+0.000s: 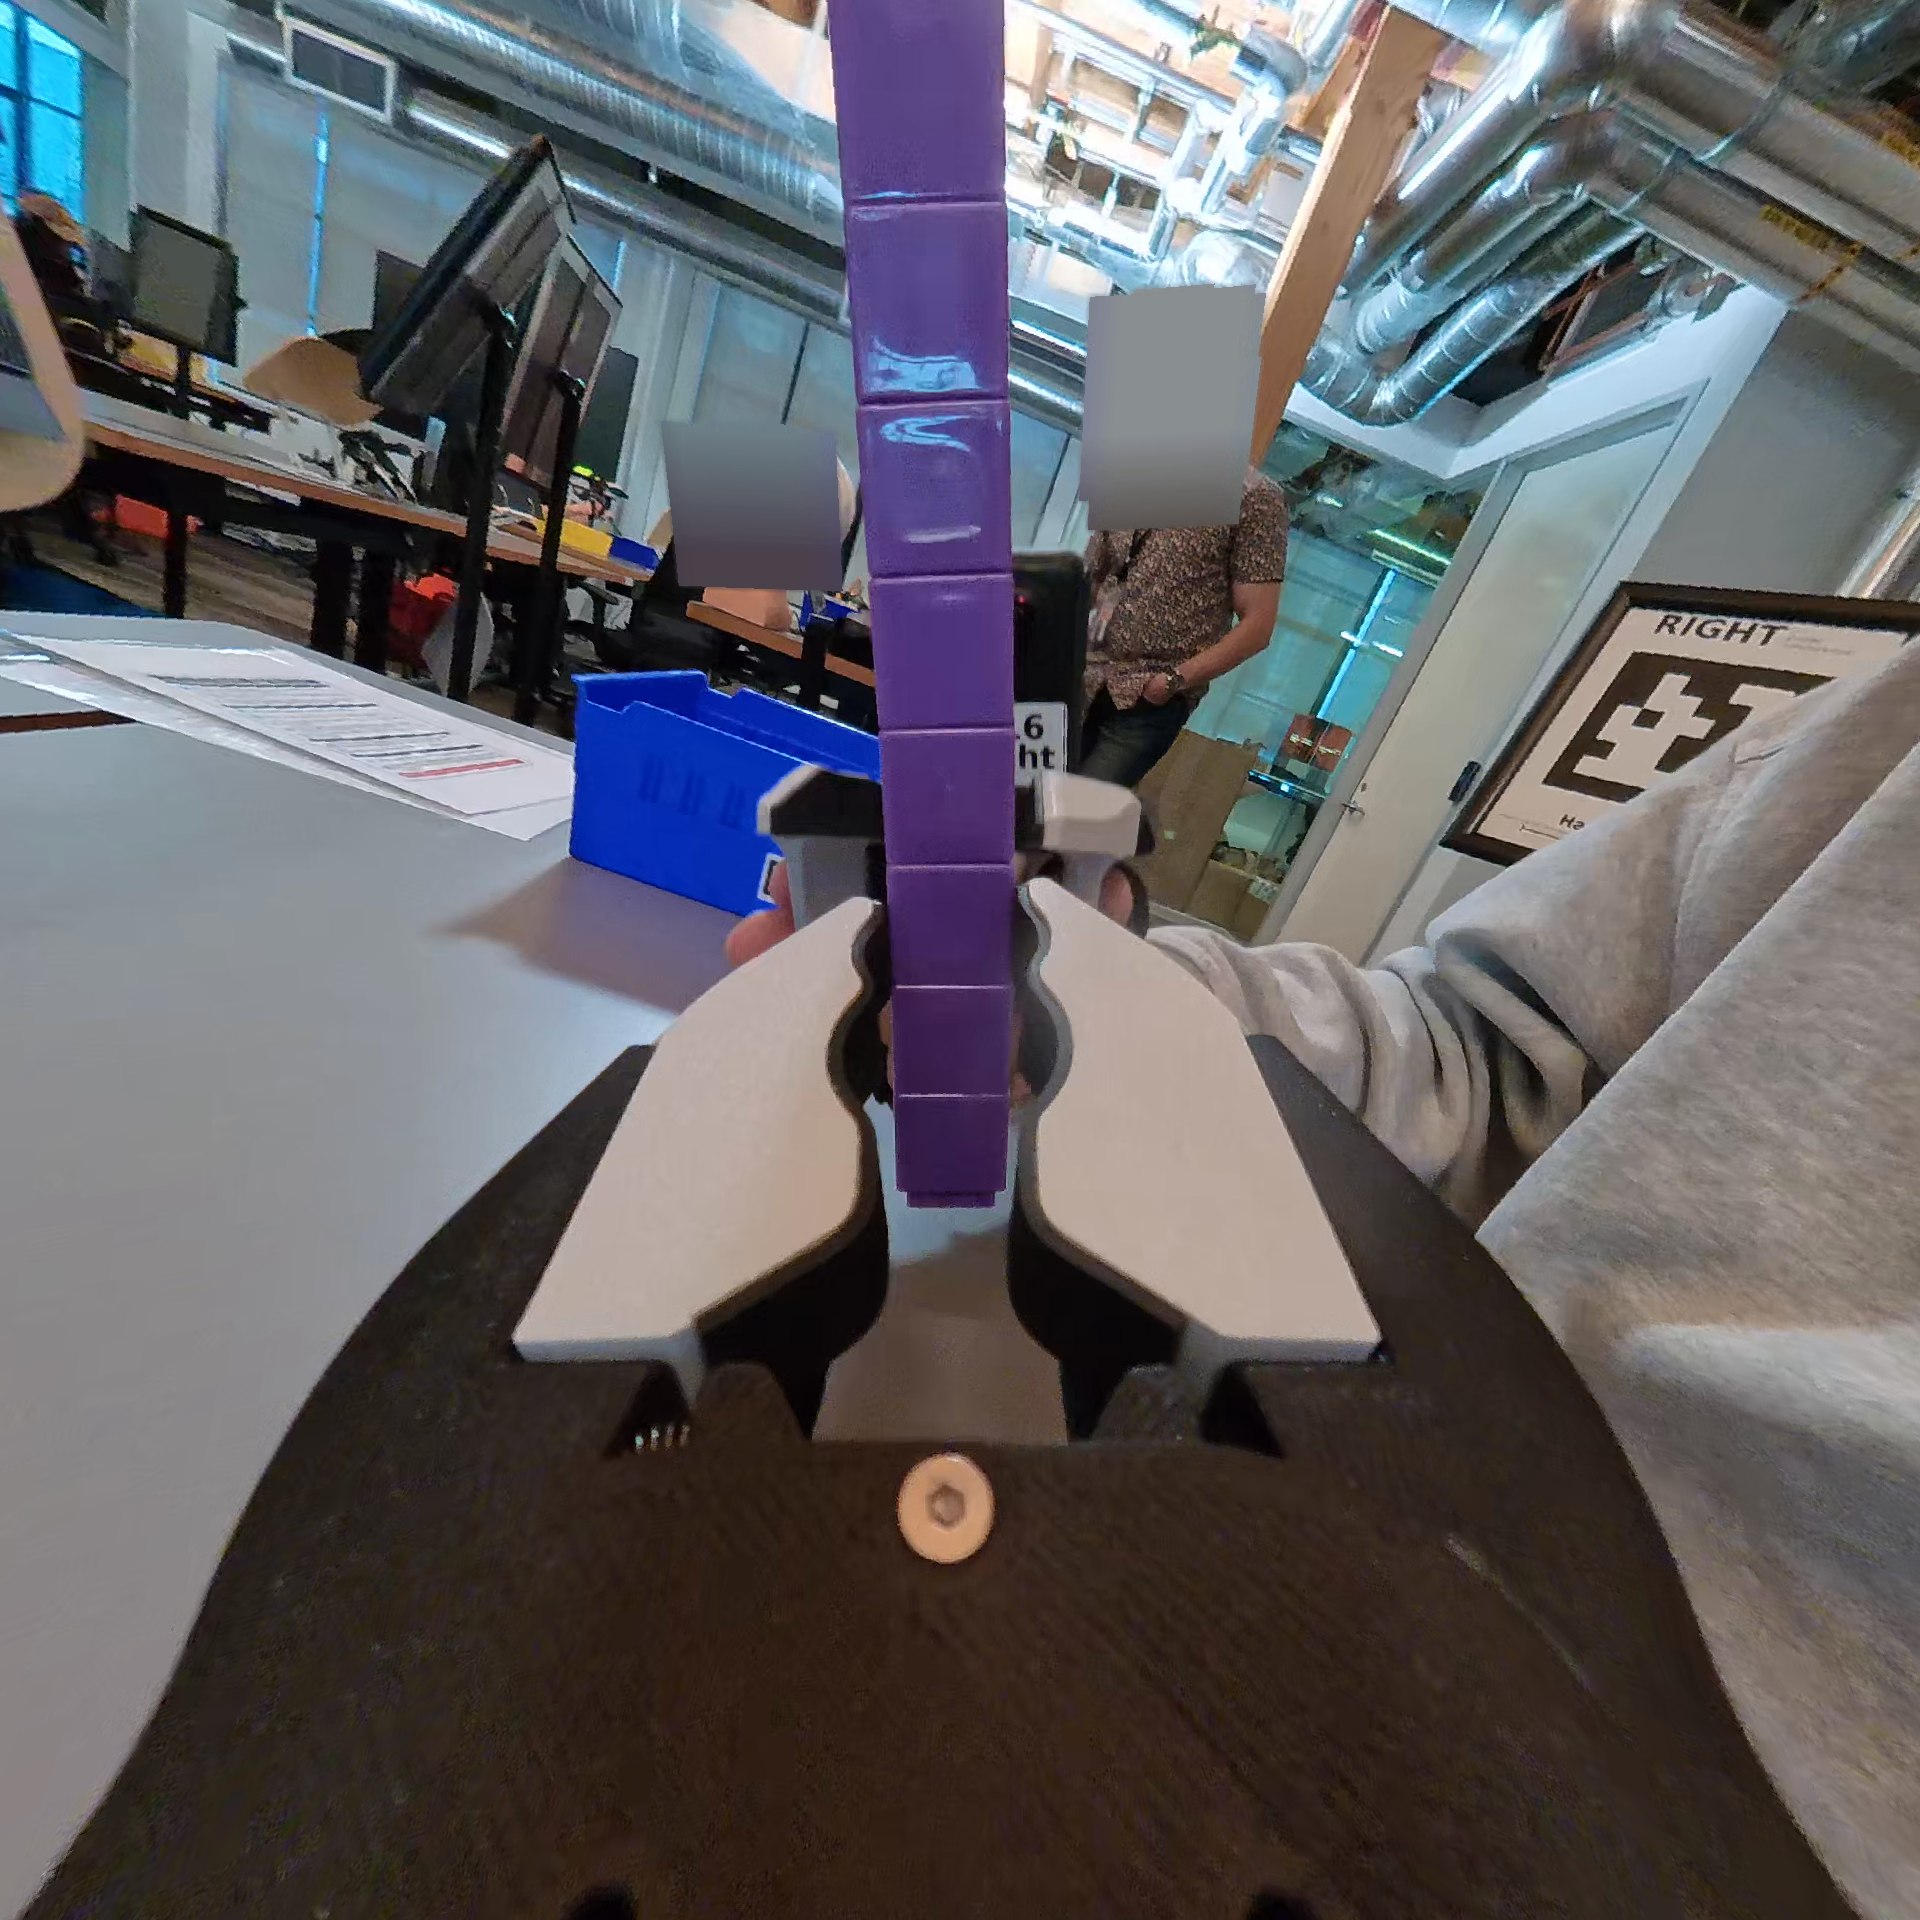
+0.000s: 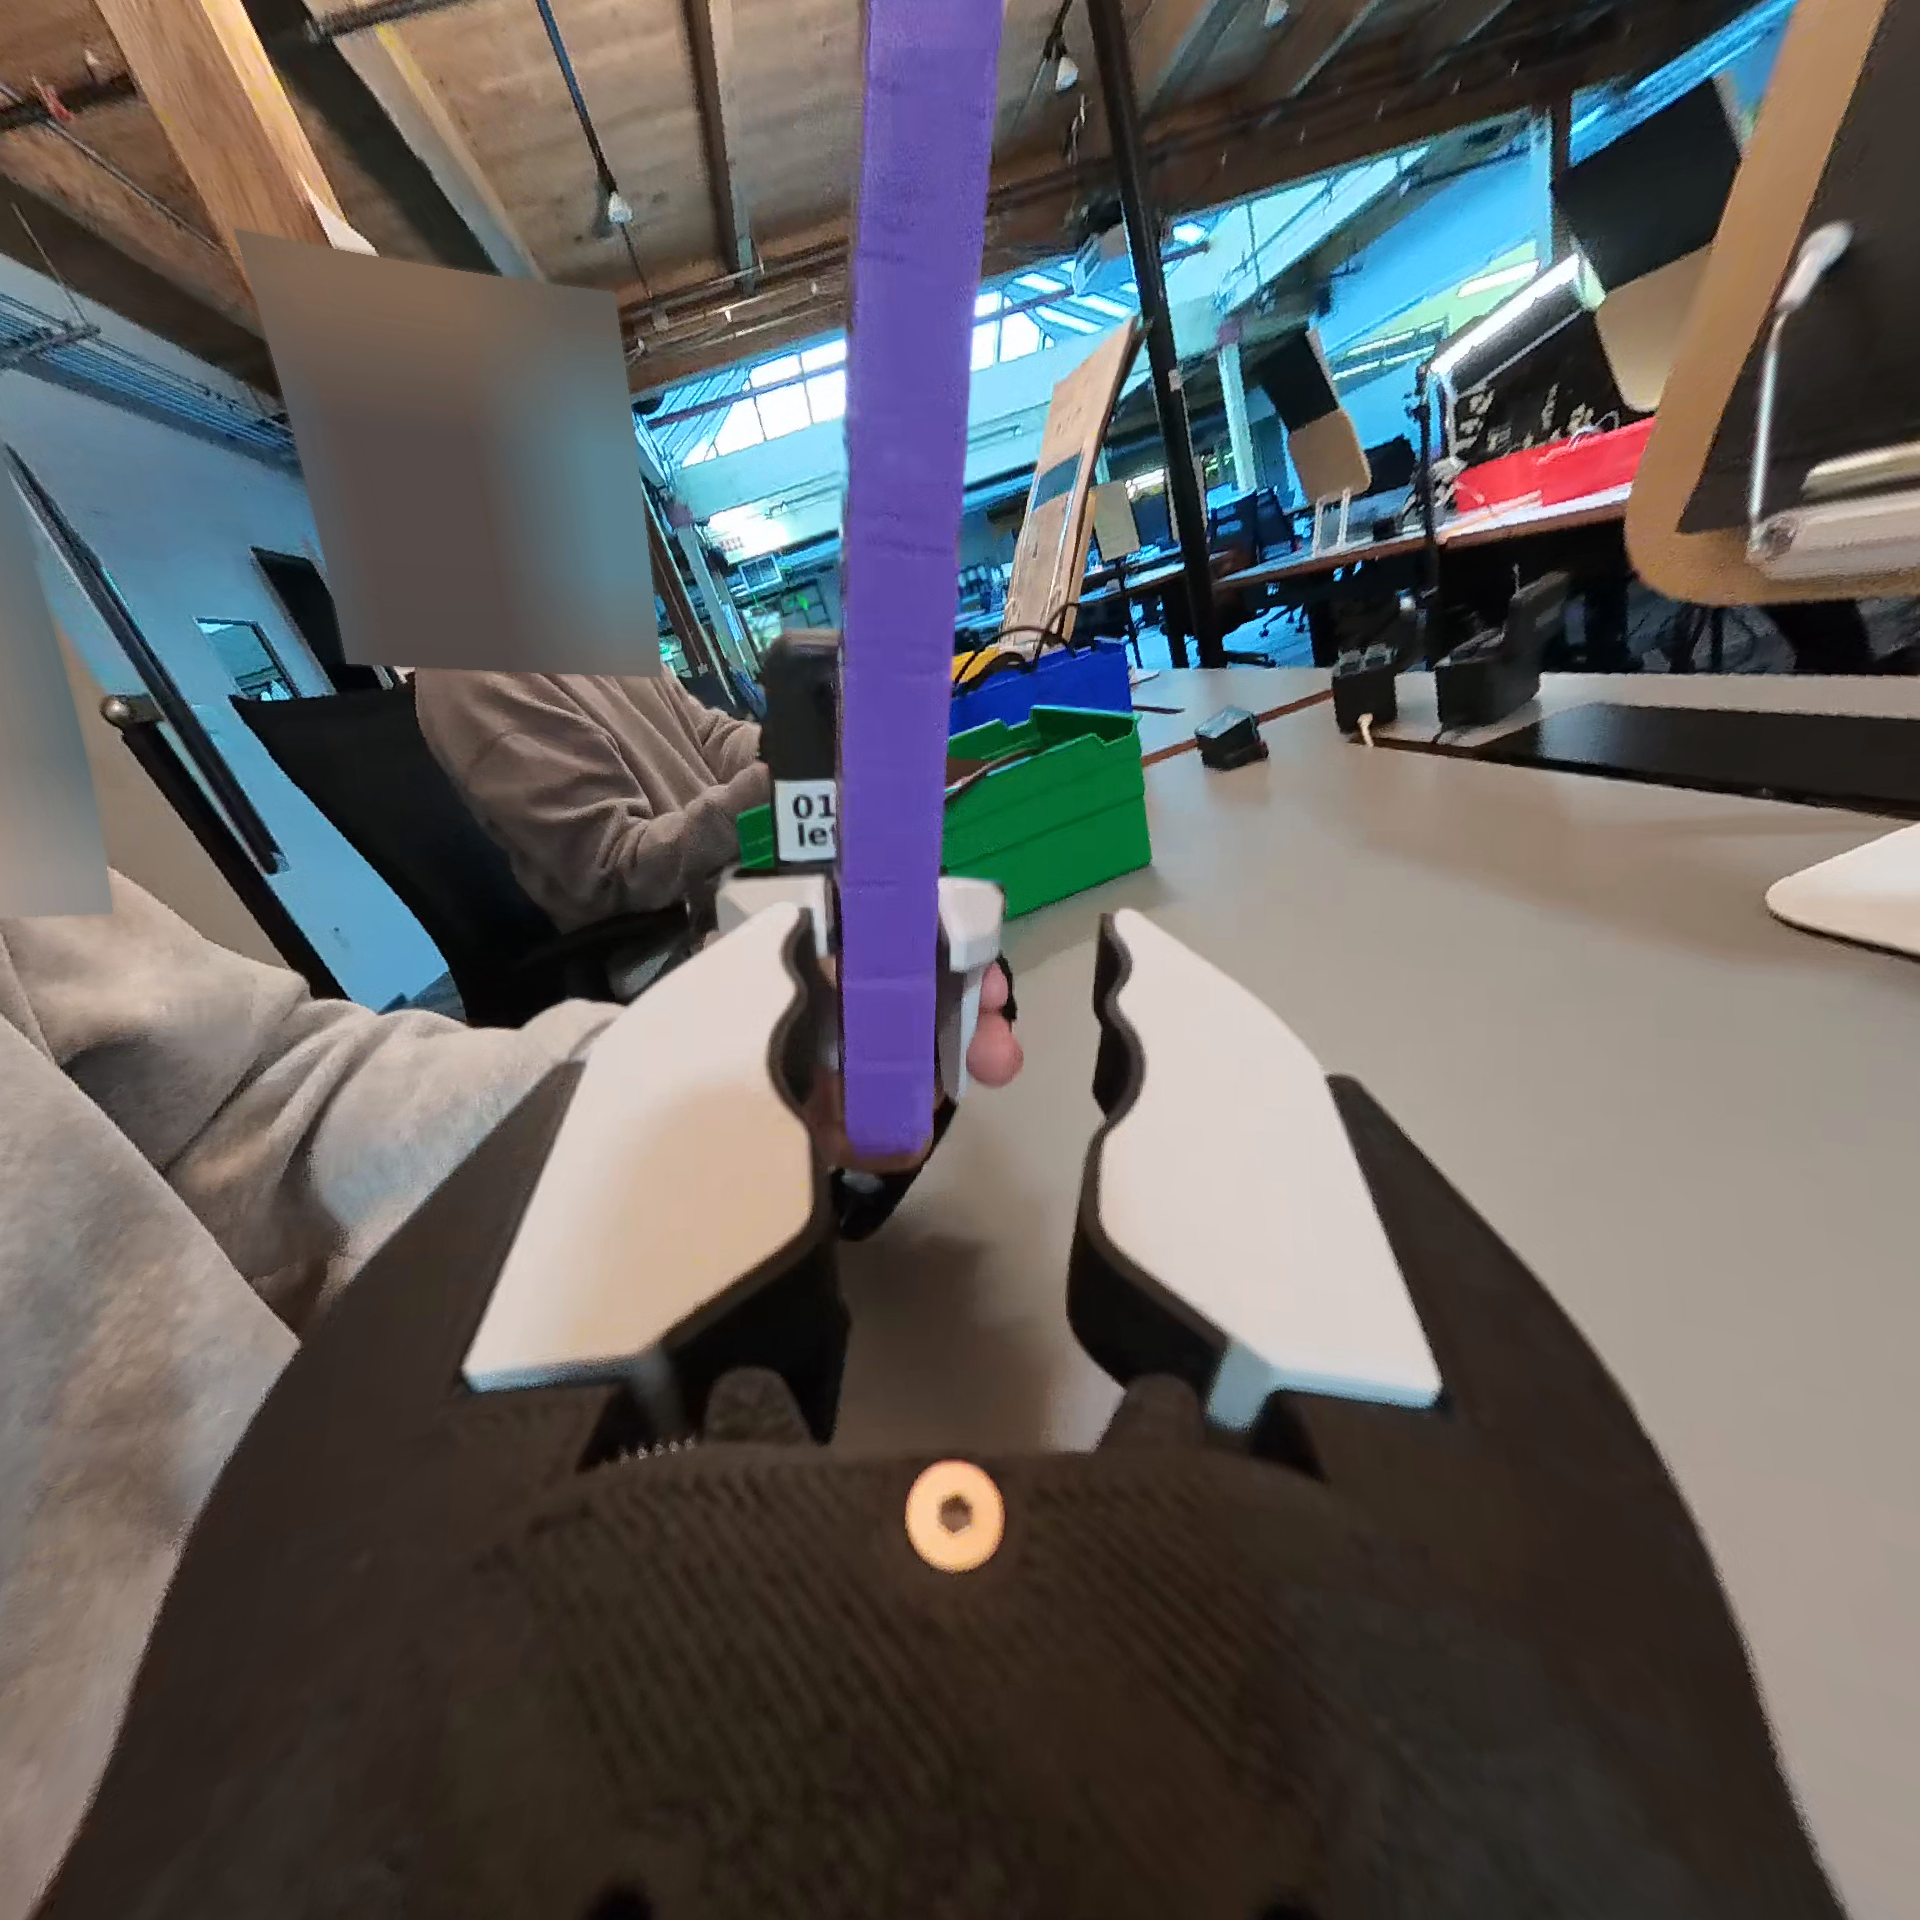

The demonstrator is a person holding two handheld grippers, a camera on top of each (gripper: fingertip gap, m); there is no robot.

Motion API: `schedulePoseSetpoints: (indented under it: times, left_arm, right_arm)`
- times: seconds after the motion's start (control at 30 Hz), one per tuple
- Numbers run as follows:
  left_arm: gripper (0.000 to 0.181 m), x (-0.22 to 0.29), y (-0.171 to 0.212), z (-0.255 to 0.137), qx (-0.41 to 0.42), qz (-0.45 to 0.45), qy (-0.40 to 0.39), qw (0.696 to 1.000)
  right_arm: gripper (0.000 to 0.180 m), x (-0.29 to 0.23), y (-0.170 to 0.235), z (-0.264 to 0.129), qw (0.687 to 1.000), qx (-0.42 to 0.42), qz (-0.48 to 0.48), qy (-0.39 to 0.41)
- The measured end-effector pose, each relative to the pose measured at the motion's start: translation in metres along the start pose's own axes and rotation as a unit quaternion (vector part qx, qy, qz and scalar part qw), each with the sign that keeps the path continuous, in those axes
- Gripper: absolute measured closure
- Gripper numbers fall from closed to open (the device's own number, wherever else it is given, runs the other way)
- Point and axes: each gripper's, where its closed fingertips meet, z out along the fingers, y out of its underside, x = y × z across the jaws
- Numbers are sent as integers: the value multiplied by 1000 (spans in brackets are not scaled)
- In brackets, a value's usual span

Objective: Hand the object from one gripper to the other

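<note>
The left gripper [image 1: 945, 935] is clenched on the lower end of the purple block stick [image 1: 935, 520], a long rod of joined cubes that stands upright and runs off the top of the left wrist view at 12 o'clock; gripping it near the bottom leaves the long upper stretch free, probably so the other tool has room to take hold. The right gripper [image 2: 951, 977] has its jaws released and spread wide, with the stick's foot [image 2: 894, 935] lying nearer its left-hand finger [image 2: 675, 1122] than the one at 3 o'clock, and no contact can be confirmed. Both tools sit low over the grey table [image 1: 260, 987] and face each other, with the stick between them and each opposing tool showing just behind it. A grey sleeve [image 1: 1558, 987] enters from 3 o'clock in the left view, bent inward across the body. Judging by this, the handover is at the approach stage: the right jaws would need to centre on the stick before closing
</note>
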Motion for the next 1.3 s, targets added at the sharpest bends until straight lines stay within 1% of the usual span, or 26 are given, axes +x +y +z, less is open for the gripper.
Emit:
schedulePoseSetpoints:
  times: [0.27, 0.33, 0.4, 0.57, 0.6, 0.67, 0.7, 0.73, 0.8, 0.93, 1.03, 1.17, 1.23, 1.3]
  left_arm:
    - [157, 11, 20, 15, -33, -1, 28, 999]
    - [157, 14, 23, 17, -37, -4, 35, 999]
    - [157, 16, 24, 19, -35, -7, 41, 999]
    - [156, 13, 22, 19, -28, -15, 33, 999]
    - [149, 12, 21, 18, -26, -18, 32, 999]
    - [123, 8, 17, 18, -15, -30, 22, 999]
    - [113, 7, 14, 17, -7, -36, 17, 999]
    - [106, 6, 11, 16, 2, -39, 15, 999]
    - [102, 5, 1, 12, 17, -40, 12, 999]
    - [109, 10, -22, 5, 45, -31, 13, 998]
    - [117, 16, -34, 4, 40, -9, 1, 999]
    - [119, 25, -50, 4, 43, 24, -13, 999]
    - [124, 31, -60, 3, 55, 29, -9, 998]
    - [134, 35, -66, 1, 58, 34, -6, 998]
  right_arm:
    - [133, -21, -12, 5, 1000, -1, -15, -23]
    - [141, -24, -12, 7, 1000, -6, -17, -25]
    - [156, -24, -12, 7, 1000, -8, -23, -18]
    - [157, -24, -12, 6, 999, -12, -25, -16]
    - [157, -23, -11, 6, 999, -14, -29, -13]
    - [157, -21, -9, 6, 999, -21, -34, -9]
    - [157, -20, -8, 6, 999, -24, -34, -7]
    - [158, -18, -7, 5, 999, -26, -33, -7]
    - [158, -17, -3, 4, 999, -30, -26, -9]
    - [157, -19, 10, 9, 998, -49, -14, -23]
    - [157, -27, 24, 16, 997, -71, -16, -41]
    - [157, -41, 42, 26, 993, -100, -29, -62]
    - [157, -45, 47, 29, 991, -110, -34, -68]
    - [157, -48, 49, 31, 990, -112, -34, -72]
